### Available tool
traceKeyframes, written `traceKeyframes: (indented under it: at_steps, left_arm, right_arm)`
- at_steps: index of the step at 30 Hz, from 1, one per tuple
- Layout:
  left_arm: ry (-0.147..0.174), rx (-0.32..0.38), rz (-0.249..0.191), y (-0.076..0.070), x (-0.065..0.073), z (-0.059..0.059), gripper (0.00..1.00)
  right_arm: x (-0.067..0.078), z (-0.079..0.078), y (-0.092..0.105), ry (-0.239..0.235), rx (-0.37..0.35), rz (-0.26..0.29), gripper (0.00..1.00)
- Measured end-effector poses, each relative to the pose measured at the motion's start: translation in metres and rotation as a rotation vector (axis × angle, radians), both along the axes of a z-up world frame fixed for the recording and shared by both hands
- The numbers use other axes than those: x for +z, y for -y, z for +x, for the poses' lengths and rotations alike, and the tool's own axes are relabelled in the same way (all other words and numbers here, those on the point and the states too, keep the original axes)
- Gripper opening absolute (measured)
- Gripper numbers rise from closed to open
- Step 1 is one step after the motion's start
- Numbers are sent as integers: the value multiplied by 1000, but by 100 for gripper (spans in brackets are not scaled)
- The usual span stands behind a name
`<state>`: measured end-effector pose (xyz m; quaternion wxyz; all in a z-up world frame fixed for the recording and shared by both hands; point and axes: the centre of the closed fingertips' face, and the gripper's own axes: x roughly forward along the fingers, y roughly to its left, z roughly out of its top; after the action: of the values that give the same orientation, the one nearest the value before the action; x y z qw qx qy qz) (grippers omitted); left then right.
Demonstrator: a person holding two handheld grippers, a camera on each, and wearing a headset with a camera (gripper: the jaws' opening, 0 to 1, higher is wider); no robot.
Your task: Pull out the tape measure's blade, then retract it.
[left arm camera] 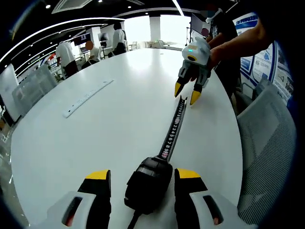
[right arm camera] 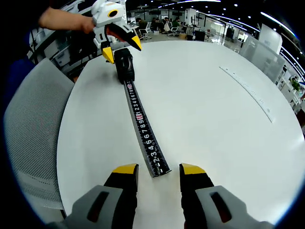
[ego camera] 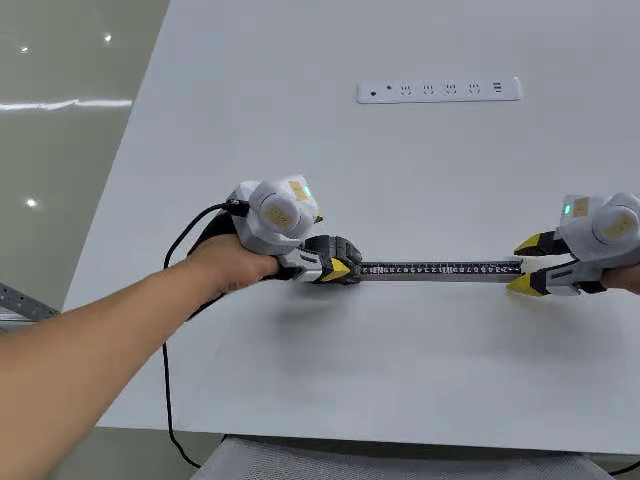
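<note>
Tape measure case (left arm camera: pixel 148 183) sits on the white table (left arm camera: pixel 95 143). Blade (left arm camera: pixel 174 126) is drawn out flat along the tabletop.

Left gripper view: left gripper (left arm camera: pixel 143 175) straddles the case, jaws wide. A strip of table shows between one jaw and the case. The other jaw is just beside the case; contact there unclear. In the head view the person's hand (ego camera: pixel 232 265) and the gripper body cover much of the case, and the far jaw is hidden behind it.

Right gripper view: right gripper (right arm camera: pixel 158 168) spread wide. Blade tip lies on the table between the yellow fingertips (right arm camera: pixel 125 168), touching neither. Printed numerals are legible here; in the head view the blade reads as a dark band with fine marks.

Head view gives the layout. Case is to the left, the blade runs straight right to the other gripper, and both are near the table's front edge. Power strip (ego camera: pixel 440 90) lies well apart, toward the far side. Black cable (ego camera: pixel 165 370) runs from the left gripper across the table toward the front edge.

Mesh chair (right arm camera: pixel 33 143) stands close against the table beside the blade; in the head view it is cut off at the bottom edge.

Lock or button on the case: cannot make out. Office behind is small and distorted in both gripper views.
</note>
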<state>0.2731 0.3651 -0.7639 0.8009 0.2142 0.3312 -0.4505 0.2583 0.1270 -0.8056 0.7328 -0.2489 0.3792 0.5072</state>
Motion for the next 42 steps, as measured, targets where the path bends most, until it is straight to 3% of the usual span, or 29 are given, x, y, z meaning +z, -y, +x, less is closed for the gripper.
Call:
traceKeyframes:
  at_steps: [4, 9, 14, 19, 21, 30, 33, 42]
  left_arm:
    - [-10, 58, -13, -5, 3, -4, 51]
    - [-35, 126, -55, -6, 11, -13, 63]
    - [-58, 232, -106, -9, 15, -22, 68]
    - [-49, 338, -139, -15, 20, -28, 74]
    - [-57, 371, -152, -18, 21, -33, 76]
    - [-52, 457, -175, -28, 30, -53, 85]
    - [-82, 490, -173, -30, 33, -61, 87]
    - [-67, 549, -196, -37, 53, -74, 93]
  right_arm:
    - [7, -4, 2, 3, -62, 24, 36]
    - [15, -11, 3, 7, -139, 48, 47]
    - [24, -13, 3, 30, -279, 107, 56]
    - [30, -23, 0, 25, -383, 161, 62]
    - [37, -27, -6, 9, -435, 206, 65]
    - [47, -48, -5, 3, -503, 213, 76]
    - [57, -56, -3, 10, -534, 224, 79]
    - [76, -78, -1, 17, -574, 226, 86]
